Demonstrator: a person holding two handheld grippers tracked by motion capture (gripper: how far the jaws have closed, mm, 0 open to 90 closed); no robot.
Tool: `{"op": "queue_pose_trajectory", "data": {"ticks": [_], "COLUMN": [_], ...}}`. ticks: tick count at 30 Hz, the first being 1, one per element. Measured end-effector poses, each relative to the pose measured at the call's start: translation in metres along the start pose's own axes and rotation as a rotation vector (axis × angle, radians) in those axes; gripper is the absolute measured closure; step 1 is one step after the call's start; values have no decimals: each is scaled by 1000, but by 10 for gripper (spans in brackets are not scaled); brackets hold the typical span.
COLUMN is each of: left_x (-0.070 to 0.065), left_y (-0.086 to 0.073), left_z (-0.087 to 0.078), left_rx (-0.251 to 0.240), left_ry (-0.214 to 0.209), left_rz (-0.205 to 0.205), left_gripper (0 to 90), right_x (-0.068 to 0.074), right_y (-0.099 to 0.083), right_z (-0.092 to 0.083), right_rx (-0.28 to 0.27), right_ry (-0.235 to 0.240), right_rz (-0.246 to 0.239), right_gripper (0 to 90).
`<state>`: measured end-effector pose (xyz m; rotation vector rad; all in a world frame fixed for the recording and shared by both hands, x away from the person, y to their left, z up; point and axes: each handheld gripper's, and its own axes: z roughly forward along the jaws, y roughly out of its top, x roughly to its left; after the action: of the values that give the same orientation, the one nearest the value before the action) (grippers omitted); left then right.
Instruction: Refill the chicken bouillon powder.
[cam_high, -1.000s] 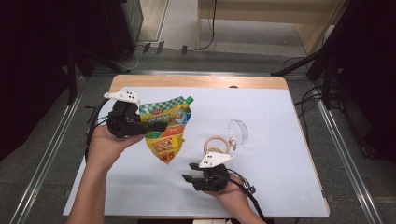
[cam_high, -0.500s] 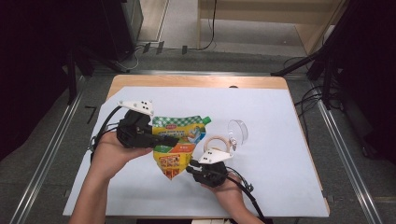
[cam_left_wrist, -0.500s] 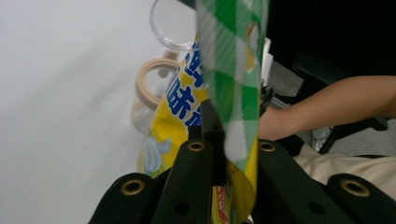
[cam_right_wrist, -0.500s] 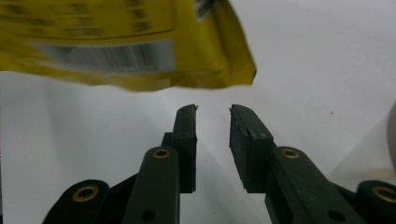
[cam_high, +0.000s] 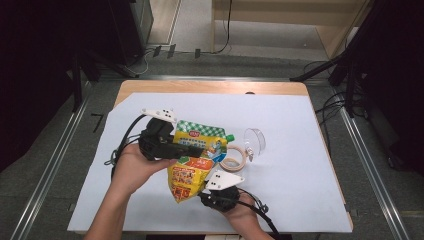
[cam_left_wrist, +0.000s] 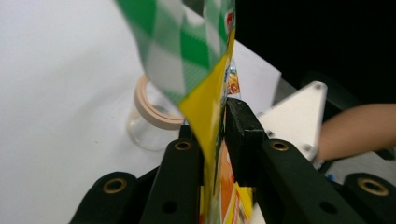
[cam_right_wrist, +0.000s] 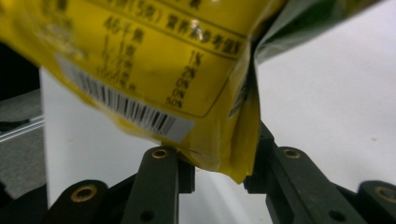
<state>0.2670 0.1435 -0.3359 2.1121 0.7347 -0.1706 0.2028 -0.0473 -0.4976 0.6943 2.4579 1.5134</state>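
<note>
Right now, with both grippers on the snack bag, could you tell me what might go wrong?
The left gripper pinches only a thin edge of the snack bag, and its jaws have just been opening a little, so the bag could slip out. The right gripper has just a bottom corner between its jaws; pulling apart might tear the bag. The tape roll and clear cup lie close by and could be knocked.

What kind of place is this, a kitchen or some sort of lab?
Probably a lab or recording workspace, not a kitchen: a wooden table covered by a white sheet, metal rails on the floor alongside, and cables trailing behind.
</note>
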Motion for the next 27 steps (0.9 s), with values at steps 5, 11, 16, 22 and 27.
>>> {"op": "queue_pose_trajectory", "data": {"ticks": [5, 11, 16, 22, 27], "left_x": [-4, -4, -5, -5, -2], "left_y": [1, 0, 0, 1, 1], "left_z": [13, 21, 28, 34, 42], "left_rx": [-19, -6, 27, 57, 82], "left_ry": [55, 83, 111, 117, 95], "left_rz": [7, -13, -26, -46, -104], "left_gripper": [804, 776, 768, 733, 667], "right_x": [6, 13, 20, 25, 24], "right_y": [3, 7, 10, 13, 17], "right_z": [-1, -2, -3, -3, -3], "right_rx": [7, 3, -3, -3, 1], "right_ry": [42, 72, 97, 122, 153], "right_rz": [16, -3, -12, -13, 5], "right_gripper": [751, 759, 747, 731, 713]}}
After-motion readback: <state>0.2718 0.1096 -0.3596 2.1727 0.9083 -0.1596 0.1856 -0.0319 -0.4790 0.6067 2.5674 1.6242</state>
